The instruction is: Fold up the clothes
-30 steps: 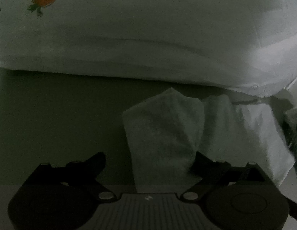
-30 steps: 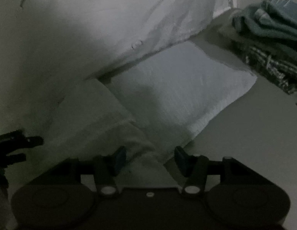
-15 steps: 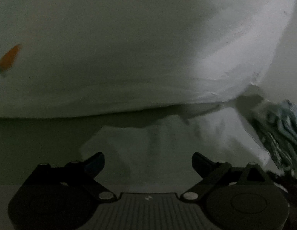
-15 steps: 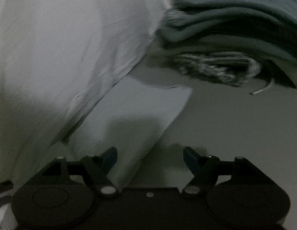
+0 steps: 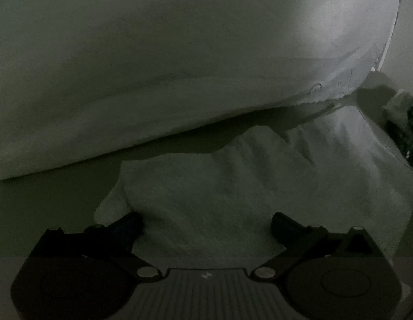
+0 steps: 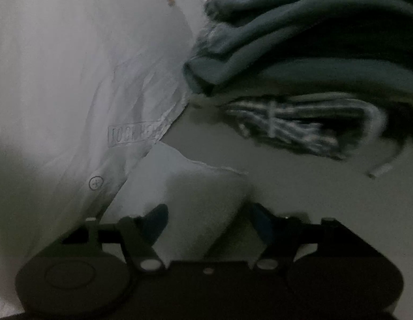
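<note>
Now mid-approach to white cloth (image 5: 233, 192) on counter (image 6: 299, 186). Left gripper (image 5: 206, 220) fingers wide, just opening; right gripper (image 6: 206, 213) partly open, just closing, cloth corner between, ungripped. Next: pinch both corners, fold over.

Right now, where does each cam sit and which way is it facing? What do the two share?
Left wrist: on the left gripper, angled down along its open fingers over the white cloth on the table; big white bag behind. No hand shows.
Right wrist: on the right gripper, angled down at a corner of the white cloth between its open fingers, with the folded clothes stack beyond. No hand shows.
Shared: the white cloth, the white bag, the clothes stack.
</note>
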`<state>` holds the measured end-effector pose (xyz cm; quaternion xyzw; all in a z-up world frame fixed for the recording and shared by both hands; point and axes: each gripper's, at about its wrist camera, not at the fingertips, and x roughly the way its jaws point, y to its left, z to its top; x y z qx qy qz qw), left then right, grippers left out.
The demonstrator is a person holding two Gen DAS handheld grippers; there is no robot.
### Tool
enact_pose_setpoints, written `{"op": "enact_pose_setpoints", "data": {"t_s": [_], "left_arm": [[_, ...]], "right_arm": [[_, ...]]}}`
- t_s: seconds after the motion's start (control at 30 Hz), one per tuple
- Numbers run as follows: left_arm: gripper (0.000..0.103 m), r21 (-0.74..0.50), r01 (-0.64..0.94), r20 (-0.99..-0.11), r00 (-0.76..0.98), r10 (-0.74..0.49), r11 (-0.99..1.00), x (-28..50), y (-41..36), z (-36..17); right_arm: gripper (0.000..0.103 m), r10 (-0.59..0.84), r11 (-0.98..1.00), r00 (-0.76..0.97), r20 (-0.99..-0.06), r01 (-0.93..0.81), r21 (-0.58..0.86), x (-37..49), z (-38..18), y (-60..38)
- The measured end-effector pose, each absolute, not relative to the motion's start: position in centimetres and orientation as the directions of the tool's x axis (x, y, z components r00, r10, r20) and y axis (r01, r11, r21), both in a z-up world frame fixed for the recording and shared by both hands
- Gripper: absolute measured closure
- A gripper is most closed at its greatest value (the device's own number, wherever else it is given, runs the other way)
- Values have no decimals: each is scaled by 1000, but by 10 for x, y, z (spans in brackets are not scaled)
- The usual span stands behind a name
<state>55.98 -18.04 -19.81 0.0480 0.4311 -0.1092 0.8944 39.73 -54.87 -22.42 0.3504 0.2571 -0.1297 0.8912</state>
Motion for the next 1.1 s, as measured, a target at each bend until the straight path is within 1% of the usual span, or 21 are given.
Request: {"op": "enact_pose_setpoints", "data": {"t_s": [0.07,0.17,0.23,0.27,0.37,0.47,0.53,0.6,0.7,0.77,0.8,0.87,0.9,0.93,1.03,1.1], "left_arm": [[0,-17,237,-784,600,-160,971,562,-180,-200],[0,-36,233,-788,592,-171,972,565,-177,-202],[0,-50,231,-790,586,-180,972,567,-175,-203],[0,-60,234,-790,583,-189,970,568,-174,-205],[0,-70,242,-795,573,-201,968,570,-170,-208],[0,-57,247,-811,554,-189,967,569,-170,-202],[0,-64,247,-816,545,-193,967,567,-167,-198],[0,-84,243,-819,535,-205,967,567,-161,-198],[0,-94,244,-823,527,-213,965,567,-158,-202],[0,-80,243,-823,531,-201,967,566,-161,-204],[0,-65,243,-824,534,-190,968,565,-164,-206],[0,-40,244,-824,541,-170,969,564,-169,-208],[0,-42,240,-823,542,-169,970,564,-169,-207],[0,-43,236,-823,542,-168,971,563,-168,-207],[0,-56,220,-822,544,-171,974,563,-166,-205],[0,-113,188,-817,541,-199,976,565,-158,-198]], "right_arm": [[36,-46,742,836,-546,395,542,409,-225,-548],[39,-42,735,845,-533,388,556,421,-228,-550],[58,-54,730,843,-535,399,555,427,-230,-552],[59,-61,731,842,-536,403,551,430,-231,-553],[59,-50,747,841,-539,390,539,439,-230,-553],[57,-57,785,829,-557,382,488,441,-225,-547],[47,-67,804,825,-561,378,459,440,-223,-544],[43,-94,831,820,-564,377,409,440,-222,-542],[43,-126,871,807,-577,368,324,442,-222,-533],[43,-147,885,796,-587,371,281,444,-221,-525],[44,-155,887,790,-593,375,269,444,-221,-523],[66,-159,889,779,-607,380,255,446,-220,-521],[87,-155,889,773,-616,381,254,446,-220,-521],[92,-143,883,771,-620,382,273,448,-220,-524],[97,-109,860,771,-627,389,330,452,-216,-530],[97,-91,842,777,-623,394,368,454,-208,-530]]}}
